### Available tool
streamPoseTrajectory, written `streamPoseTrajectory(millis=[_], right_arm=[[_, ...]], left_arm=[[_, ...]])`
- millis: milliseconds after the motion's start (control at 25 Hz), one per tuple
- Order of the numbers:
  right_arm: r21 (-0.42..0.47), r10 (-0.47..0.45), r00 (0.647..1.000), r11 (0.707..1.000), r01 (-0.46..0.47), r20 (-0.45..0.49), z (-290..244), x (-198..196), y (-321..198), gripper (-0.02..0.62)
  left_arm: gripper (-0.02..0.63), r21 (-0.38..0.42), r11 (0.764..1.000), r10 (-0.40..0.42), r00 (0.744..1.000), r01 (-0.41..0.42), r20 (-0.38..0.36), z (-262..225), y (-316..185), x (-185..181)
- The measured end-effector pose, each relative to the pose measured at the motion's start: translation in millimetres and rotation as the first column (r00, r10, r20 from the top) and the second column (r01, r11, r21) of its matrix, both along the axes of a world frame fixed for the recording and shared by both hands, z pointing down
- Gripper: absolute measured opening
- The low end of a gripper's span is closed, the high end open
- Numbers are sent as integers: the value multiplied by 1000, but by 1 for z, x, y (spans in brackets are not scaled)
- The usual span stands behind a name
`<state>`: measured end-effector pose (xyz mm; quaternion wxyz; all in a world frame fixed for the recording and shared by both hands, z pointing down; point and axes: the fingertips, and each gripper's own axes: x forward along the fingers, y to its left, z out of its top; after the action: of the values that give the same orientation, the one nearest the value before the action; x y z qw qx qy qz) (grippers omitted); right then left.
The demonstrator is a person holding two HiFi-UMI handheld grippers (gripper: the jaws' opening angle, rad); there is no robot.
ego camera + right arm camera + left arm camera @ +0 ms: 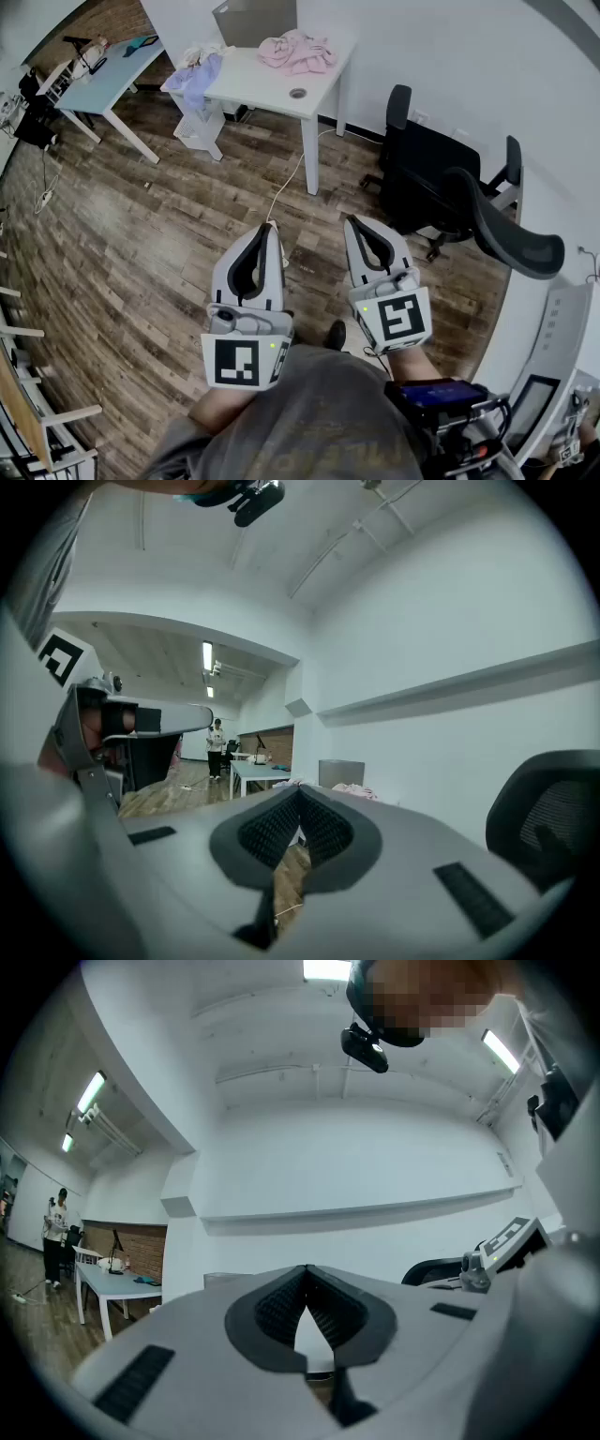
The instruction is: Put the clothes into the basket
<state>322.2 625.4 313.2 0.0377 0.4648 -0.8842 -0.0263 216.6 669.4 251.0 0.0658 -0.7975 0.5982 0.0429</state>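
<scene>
My left gripper (pixel 270 230) and right gripper (pixel 353 225) are both pressed together, empty. The pink clothes (pixel 297 49) lie on the counter (pixel 255 81) at upper centre (likely soft, light, floppy); I'd pinch a raised fold.

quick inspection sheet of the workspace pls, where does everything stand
surface: white table, far ahead across the wood floor
job's things: pink clothes on the table; lavender clothes draped over its left edge; white basket on the floor by that edge
clutter: grey box at the table's back
grippers: left gripper and right gripper both shut, empty
cables: white cable on the floor
surroundings: black office chairs right, blue table left
</scene>
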Motion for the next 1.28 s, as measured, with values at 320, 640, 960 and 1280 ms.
streamPoseTrajectory(millis=[320,640,960,1280], right_arm=[[-11,-61,997,998,62,44,8,22,1,6],[-46,-86,995,995,88,52,18,21,-21,9],[-69,-70,997,995,72,39,34,0,-78,9],[-39,-69,998,997,69,-1,23,-59,-174,9]], left_arm=[[9,-14,1000,-17,1000,17,6,4,-1,29],[9,-32,999,-34,999,34,17,10,-20,28],[8,-51,998,-34,999,34,-12,29,-77,-5],[9,-29,999,-37,998,35,-59,22,-169,-74]])
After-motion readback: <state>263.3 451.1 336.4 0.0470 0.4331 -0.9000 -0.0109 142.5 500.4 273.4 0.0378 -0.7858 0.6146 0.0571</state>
